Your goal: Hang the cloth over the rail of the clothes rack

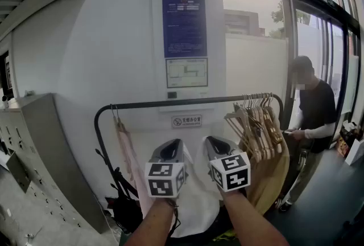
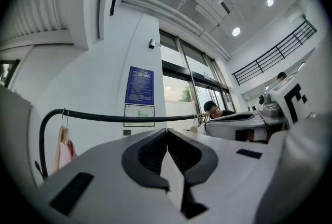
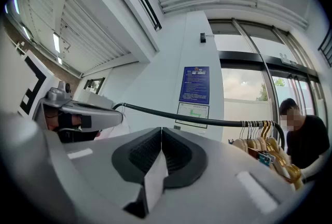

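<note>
Bright daylight, window (image 1: 250,11) glare, fisheye-bent edges
</note>
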`<move>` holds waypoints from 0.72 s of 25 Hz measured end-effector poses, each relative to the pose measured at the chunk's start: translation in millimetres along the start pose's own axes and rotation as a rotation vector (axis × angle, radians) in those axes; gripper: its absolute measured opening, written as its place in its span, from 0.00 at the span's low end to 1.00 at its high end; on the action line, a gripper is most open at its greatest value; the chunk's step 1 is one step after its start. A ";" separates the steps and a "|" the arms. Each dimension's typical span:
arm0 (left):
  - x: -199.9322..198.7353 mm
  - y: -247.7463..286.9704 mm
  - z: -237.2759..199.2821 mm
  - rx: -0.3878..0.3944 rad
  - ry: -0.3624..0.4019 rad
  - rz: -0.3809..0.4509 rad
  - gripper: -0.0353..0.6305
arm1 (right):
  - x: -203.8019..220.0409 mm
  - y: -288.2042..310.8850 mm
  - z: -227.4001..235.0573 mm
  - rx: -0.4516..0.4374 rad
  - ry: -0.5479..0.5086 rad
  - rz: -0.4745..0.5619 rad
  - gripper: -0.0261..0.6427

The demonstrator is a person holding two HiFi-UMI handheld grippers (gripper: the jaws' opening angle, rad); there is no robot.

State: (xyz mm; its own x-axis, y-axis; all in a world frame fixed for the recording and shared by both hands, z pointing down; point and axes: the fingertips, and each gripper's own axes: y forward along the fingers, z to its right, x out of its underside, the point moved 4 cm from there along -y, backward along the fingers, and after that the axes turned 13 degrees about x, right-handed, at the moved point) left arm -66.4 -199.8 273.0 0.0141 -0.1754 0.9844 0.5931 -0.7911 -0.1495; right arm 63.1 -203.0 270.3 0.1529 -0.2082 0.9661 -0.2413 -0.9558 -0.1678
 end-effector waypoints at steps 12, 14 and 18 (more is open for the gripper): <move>-1.3 -1.3 5.2 -0.003 0.005 0.000 0.07 | 1.1 -5.0 2.2 -0.001 0.020 0.006 0.05; -1.2 -0.8 5.9 -0.005 0.004 -0.002 0.07 | 2.1 -5.7 4.5 -0.013 0.043 0.011 0.05; -4.4 0.8 4.4 -0.009 -0.004 -0.015 0.07 | 3.8 -6.4 11.4 -0.033 0.067 0.023 0.06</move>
State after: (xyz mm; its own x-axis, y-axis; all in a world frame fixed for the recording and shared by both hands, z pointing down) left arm -62.4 -197.1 269.0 0.0089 -0.1614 0.9868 0.5862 -0.7987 -0.1359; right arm 76.2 -200.0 272.8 0.0824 -0.2144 0.9733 -0.2760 -0.9433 -0.1844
